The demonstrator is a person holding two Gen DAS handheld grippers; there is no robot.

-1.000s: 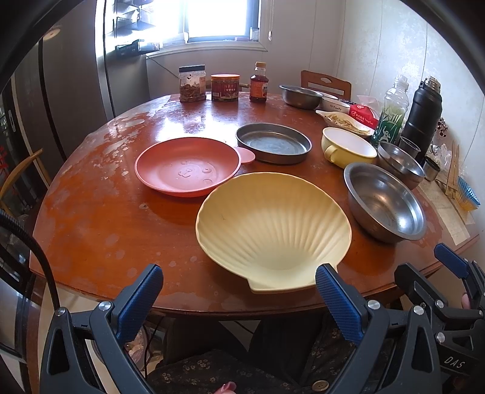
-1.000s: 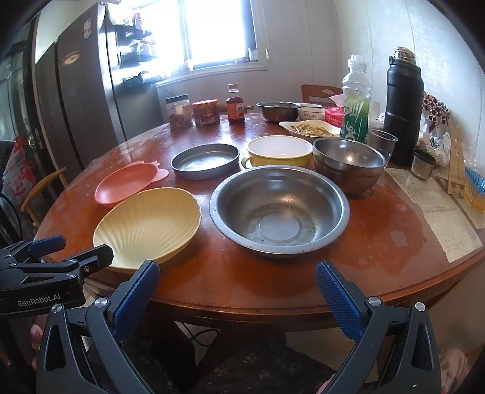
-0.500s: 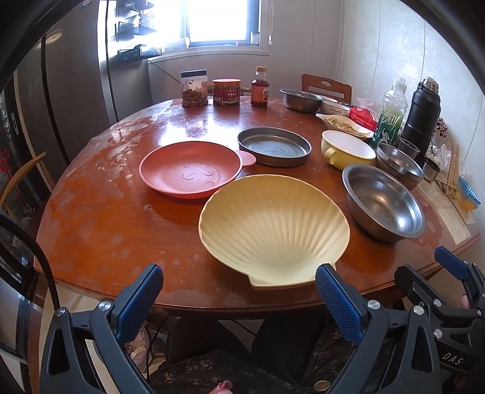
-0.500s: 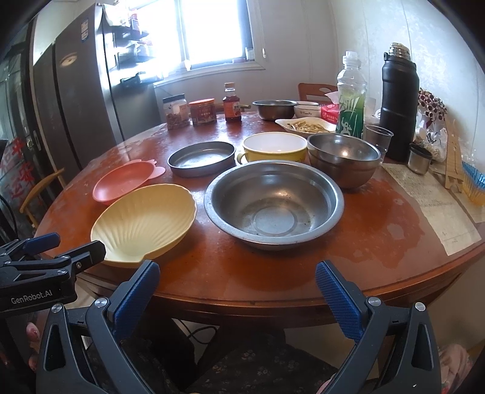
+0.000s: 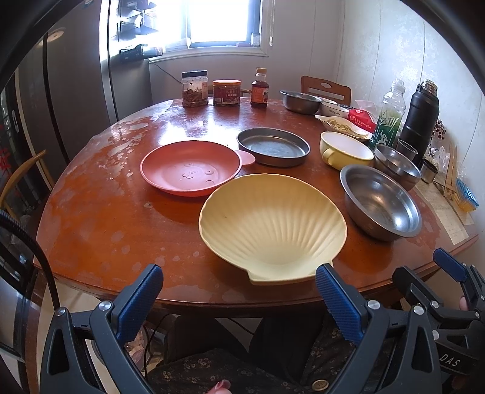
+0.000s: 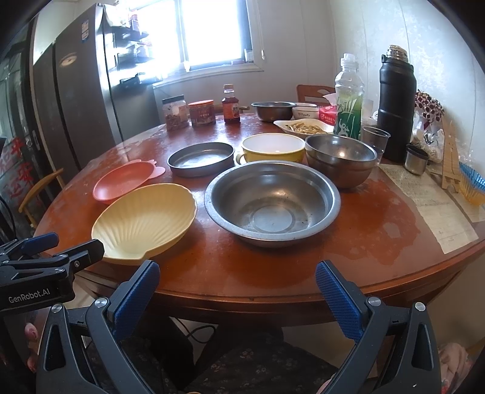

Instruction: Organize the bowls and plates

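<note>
both grippers, left (image 5: 239, 291) and right (image 6: 238, 288), hang by the desk (image 6: 272, 266) edge, jaws wide, empty; shell plate (image 5: 272, 224) at 12 o'clock of the left.

Right gripper (image 6: 236, 288) hangs off near table edge, jaws wide, empty. Big steel bowl (image 6: 272, 201) straight ahead on round wooden table (image 6: 379, 218). Yellow shell plate (image 6: 145, 221) beside it, left gripper (image 6: 66, 244) near its rim. Pink plate (image 6: 121, 183) behind shell plate.

I am in a home kitchen: a tall fridge (image 6: 75, 100) stands by the window (image 5: 222, 22), and my round wooden worktop (image 5: 100, 218) carries condiment jars (image 5: 195, 88).
</note>
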